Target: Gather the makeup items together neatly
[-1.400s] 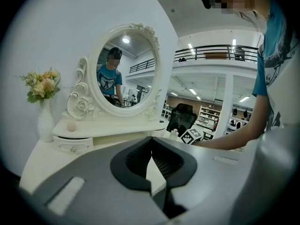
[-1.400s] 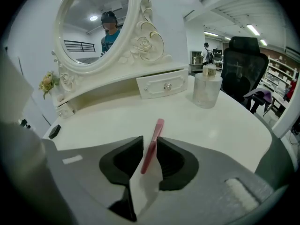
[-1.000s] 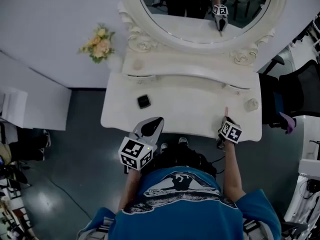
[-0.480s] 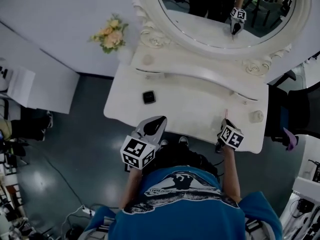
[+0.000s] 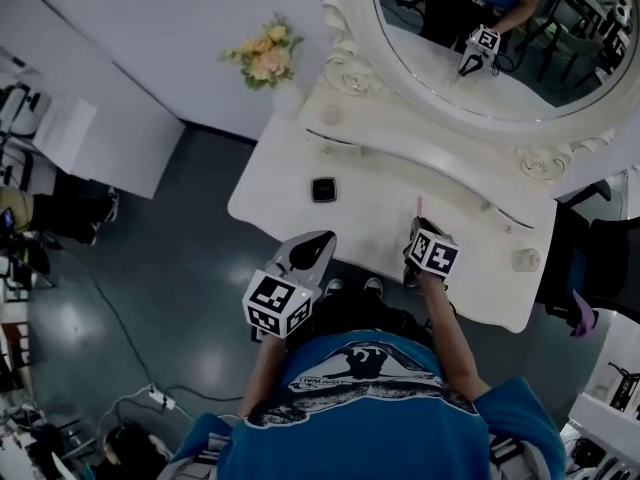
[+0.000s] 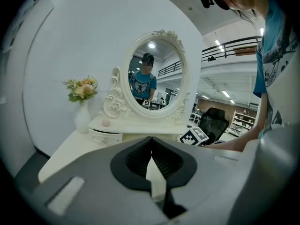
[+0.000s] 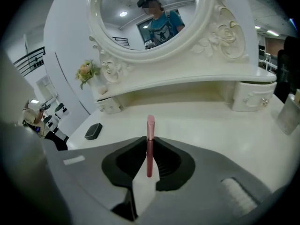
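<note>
A slim pink makeup stick stands upright between the jaws of my right gripper, which is shut on it. In the head view the pink stick pokes out ahead of the right gripper, over the front middle of the white dressing table. A black compact lies on the table's left part, also visible as the black compact. A small round jar sits at the table's right end. My left gripper hovers at the table's front edge, shut and empty.
An oval mirror in an ornate white frame rises behind the tabletop, with small drawers under it. A vase of flowers and a small ball stand at the back left. A black chair is to the right.
My right gripper has carried the pink stick leftward along the table front, away from the round jar. The head view has swung, shifting the table right. The left gripper has stayed put.
</note>
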Tool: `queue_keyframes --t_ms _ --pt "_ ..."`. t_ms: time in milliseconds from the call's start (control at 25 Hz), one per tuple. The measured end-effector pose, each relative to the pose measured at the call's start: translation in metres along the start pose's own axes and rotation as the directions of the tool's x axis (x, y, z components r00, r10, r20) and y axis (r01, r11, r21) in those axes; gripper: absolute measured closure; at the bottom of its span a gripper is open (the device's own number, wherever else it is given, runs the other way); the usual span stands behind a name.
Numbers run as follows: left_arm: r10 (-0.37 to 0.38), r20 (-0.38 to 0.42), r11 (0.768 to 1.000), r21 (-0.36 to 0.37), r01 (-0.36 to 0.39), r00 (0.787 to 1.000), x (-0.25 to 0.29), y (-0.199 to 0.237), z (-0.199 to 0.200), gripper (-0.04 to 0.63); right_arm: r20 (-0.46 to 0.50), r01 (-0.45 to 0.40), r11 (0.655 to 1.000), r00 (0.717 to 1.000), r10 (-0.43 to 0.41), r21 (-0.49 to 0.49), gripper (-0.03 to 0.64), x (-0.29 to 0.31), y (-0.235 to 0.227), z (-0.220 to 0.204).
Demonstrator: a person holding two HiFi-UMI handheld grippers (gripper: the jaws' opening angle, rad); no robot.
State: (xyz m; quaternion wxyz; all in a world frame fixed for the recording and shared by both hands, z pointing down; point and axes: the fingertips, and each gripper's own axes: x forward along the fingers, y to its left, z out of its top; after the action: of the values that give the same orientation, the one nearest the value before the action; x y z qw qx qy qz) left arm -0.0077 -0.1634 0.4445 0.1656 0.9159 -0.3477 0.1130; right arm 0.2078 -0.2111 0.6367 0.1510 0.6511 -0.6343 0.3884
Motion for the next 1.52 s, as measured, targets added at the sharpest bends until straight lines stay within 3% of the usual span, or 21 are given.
queue_keyframes --t_ms 360,600,840,1000,1280,1520 --pt "0.118 0.034 0.993 -0.033 -0.117 0.992 -0.03 0.025 -0.001 0.583 -0.075 -0.1 0.995 0.992 0.099 -0.02 0.569 0.05 0.073 0.003" --pt "0.178 0.041 0.983 -0.054 -0.176 0.983 -0.046 0.038 -0.003 0.583 -0.149 -0.085 0.996 0.985 0.089 0.038 0.568 0.066 0.087 -0.015" --pt "0.205 0.034 0.977 -0.067 -0.202 0.978 -0.052 0.045 -0.006 0.583 -0.175 -0.142 0.98 0.971 0.165 0.137 0.534 0.068 0.103 -0.022" --pt "0.193 0.029 0.98 -0.063 -0.191 0.981 -0.048 0.045 -0.006 0.583 -0.192 -0.178 0.972 0.96 0.205 0.152 0.522 0.067 0.11 -0.027" --pt "0.161 0.022 0.986 -0.054 -0.159 0.987 -0.038 0.042 -0.005 0.583 -0.186 -0.178 0.978 0.963 0.195 0.105 0.522 0.061 0.106 -0.023" --pt "0.15 0.016 0.987 -0.056 -0.148 0.989 -0.033 0.043 -0.006 0.583 -0.153 -0.269 0.96 0.954 0.256 -0.073 0.5 0.055 0.121 -0.003"
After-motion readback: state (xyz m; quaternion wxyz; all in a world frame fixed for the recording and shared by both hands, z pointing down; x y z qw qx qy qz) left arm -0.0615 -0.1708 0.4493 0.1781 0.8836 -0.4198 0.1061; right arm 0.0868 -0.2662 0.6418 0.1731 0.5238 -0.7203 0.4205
